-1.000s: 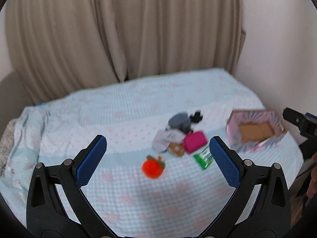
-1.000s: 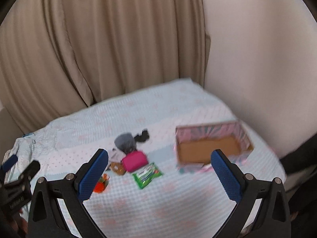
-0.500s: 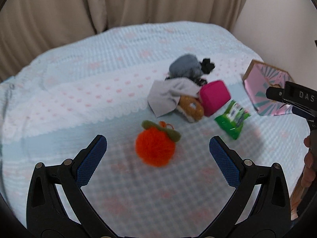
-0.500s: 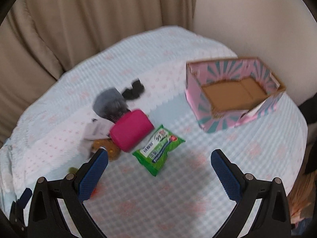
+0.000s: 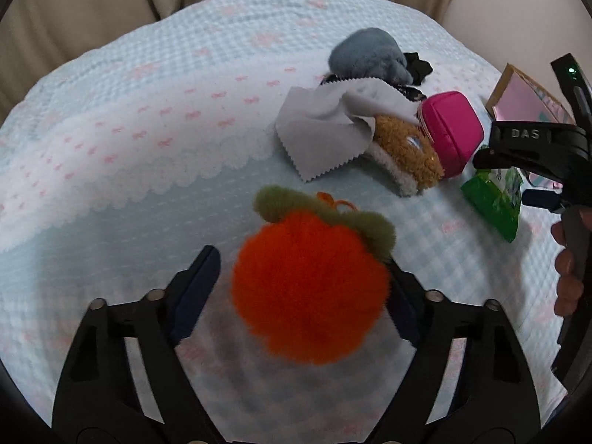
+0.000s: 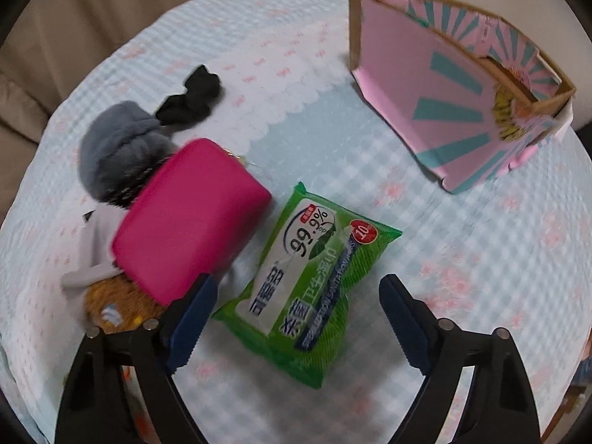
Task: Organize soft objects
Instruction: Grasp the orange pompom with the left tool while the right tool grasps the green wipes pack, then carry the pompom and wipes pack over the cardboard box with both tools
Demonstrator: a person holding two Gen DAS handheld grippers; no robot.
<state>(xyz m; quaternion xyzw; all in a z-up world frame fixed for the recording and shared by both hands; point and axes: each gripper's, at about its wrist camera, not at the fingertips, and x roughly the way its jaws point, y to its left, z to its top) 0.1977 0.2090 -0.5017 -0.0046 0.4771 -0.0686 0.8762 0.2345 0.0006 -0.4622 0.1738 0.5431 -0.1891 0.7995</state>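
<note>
A fluffy orange plush (image 5: 310,288) with a green leafy top lies on the pale blue bedspread (image 5: 148,192). My left gripper (image 5: 299,299) straddles it, jaws closing; the right pad brushes the fur, the left pad stands clear. A green wet-wipes pack (image 6: 310,288) lies flat between the fingers of my right gripper (image 6: 298,318), whose jaws are also closing without pressing on it. Beside the pack sit a pink pouch (image 6: 188,218), a grey plush (image 6: 118,148), a black scrunchie (image 6: 192,100) and a brown plush (image 6: 111,303). A grey cloth (image 5: 325,125) drapes over the brown plush.
A pink and teal cardboard box (image 6: 455,111) stands open at the bed's far right, near the wall. Beige curtains (image 5: 111,7) hang behind the bed. In the left wrist view a hand (image 5: 566,270) holds the other gripper's black frame at the right edge.
Both grippers have dropped toward the bed and tilted down. Their jaws have narrowed. The orange plush now sits between the left fingers and the wipes pack between the right fingers.
</note>
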